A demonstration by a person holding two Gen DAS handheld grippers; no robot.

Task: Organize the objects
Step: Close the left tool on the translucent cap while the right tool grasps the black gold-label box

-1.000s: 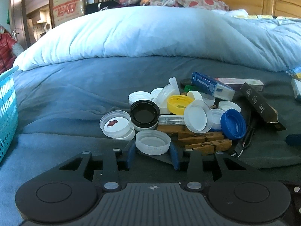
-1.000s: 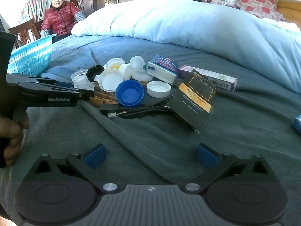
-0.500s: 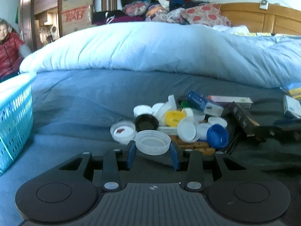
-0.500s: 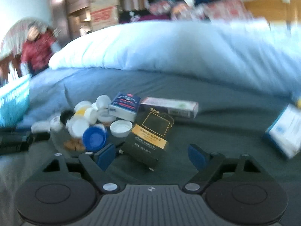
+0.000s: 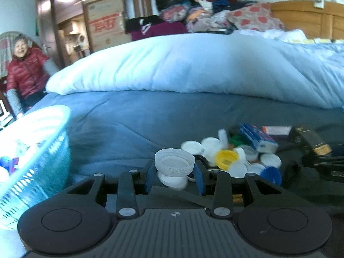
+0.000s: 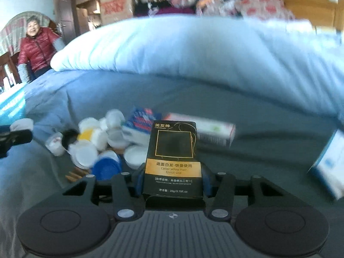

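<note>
Left gripper (image 5: 174,173): we have its blue pads clamped on a translucent white cap (image 5: 174,163), open side up and lifted above the bed.

Right gripper (image 6: 172,179): we have it closed on a black-and-gold box (image 6: 174,154), held upright with its printed face toward the camera; the lower half sits between the pads.

Pile: behind the left gripper's cap, loose lids lie heaped on the blue bedsheet (image 5: 150,116). We make out a yellow cap (image 5: 226,158), a dark blue cap (image 5: 271,174), and several white ones touching or overlapping.

Boxes: a blue-and-white carton (image 5: 257,140) rests at the far edge of the heap, and a long white box (image 6: 212,131) lies just behind the held black box. Another blue-and-white box (image 6: 331,161) lies well apart at the right of the right wrist view.

Clothespins: wooden clothespins (image 6: 75,174) poke out beside the blue cap in the right wrist view.

Basket: a turquoise mesh basket (image 5: 36,163) stands to the left, near the left gripper. Through blur we see a few small items inside, white and blue, too smeared to name.

Background: a pale blue duvet (image 5: 193,68) is mounded across the bed, and a seated woman in a red jacket (image 5: 23,73) smiles at far left.
</note>
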